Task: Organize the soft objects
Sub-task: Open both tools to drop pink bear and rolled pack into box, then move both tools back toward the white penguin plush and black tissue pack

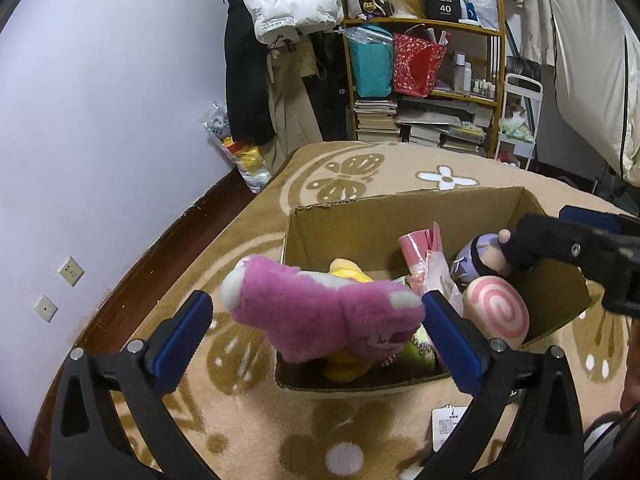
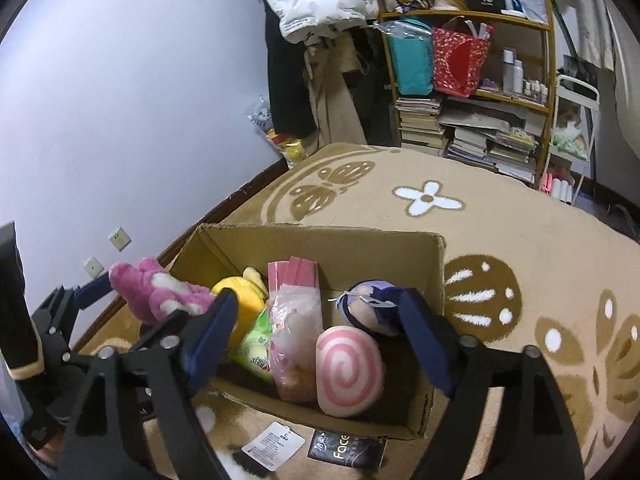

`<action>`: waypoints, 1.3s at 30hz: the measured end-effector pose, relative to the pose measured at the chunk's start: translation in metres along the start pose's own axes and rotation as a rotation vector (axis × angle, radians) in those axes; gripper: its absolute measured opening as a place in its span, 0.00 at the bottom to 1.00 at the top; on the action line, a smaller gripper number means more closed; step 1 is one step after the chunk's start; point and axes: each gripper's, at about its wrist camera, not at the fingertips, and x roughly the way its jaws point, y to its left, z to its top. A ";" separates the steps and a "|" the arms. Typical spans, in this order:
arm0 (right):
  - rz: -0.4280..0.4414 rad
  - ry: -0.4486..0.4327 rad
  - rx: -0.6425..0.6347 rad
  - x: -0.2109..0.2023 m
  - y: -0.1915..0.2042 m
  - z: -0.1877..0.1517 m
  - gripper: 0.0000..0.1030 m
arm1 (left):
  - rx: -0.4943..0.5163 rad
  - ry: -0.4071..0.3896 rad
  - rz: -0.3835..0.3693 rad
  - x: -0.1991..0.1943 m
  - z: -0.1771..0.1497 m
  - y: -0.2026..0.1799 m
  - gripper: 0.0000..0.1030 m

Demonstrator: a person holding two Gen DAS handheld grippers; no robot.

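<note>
Pink plush (image 1: 320, 312): I'm letting it fall into the cardboard box (image 1: 400, 216).
Left gripper (image 1: 316, 340): I'm holding it spread wide, gripping nothing.
Right gripper (image 2: 316, 340): I'm keeping it parted, empty, over the purple doll (image 2: 368, 304).

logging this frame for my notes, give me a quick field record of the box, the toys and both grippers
box: open cardboard box on patterned rug
in box: pink swirl cushion, purple-haired doll, yellow plush, plastic bag
pink plush: over the box's near left corner, between the left gripper's fingers
left gripper: open, no visible pinch
right gripper: open above the box, doll beside its right finger
</note>
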 end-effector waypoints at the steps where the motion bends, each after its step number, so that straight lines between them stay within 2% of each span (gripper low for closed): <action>1: 0.000 0.003 0.002 0.000 0.000 0.000 0.87 | 0.000 -0.003 0.002 -0.002 0.000 0.000 0.99; 8: 0.001 0.020 0.015 0.002 -0.001 -0.001 0.88 | -0.052 -0.024 -0.059 -0.012 0.008 0.010 1.00; 14: 0.001 0.026 0.014 0.003 -0.001 -0.002 0.88 | -0.052 -0.009 -0.031 -0.009 0.007 0.012 0.99; 26: 0.006 0.021 0.040 -0.007 -0.004 -0.003 0.88 | -0.099 -0.059 0.006 -0.039 0.010 0.034 0.99; 30: -0.011 0.002 0.047 -0.017 -0.004 -0.005 0.99 | -0.089 -0.076 0.042 -0.051 0.008 0.037 0.99; 39: -0.018 -0.017 0.040 -0.047 0.002 -0.011 0.99 | -0.084 -0.081 0.042 -0.077 -0.001 0.038 1.00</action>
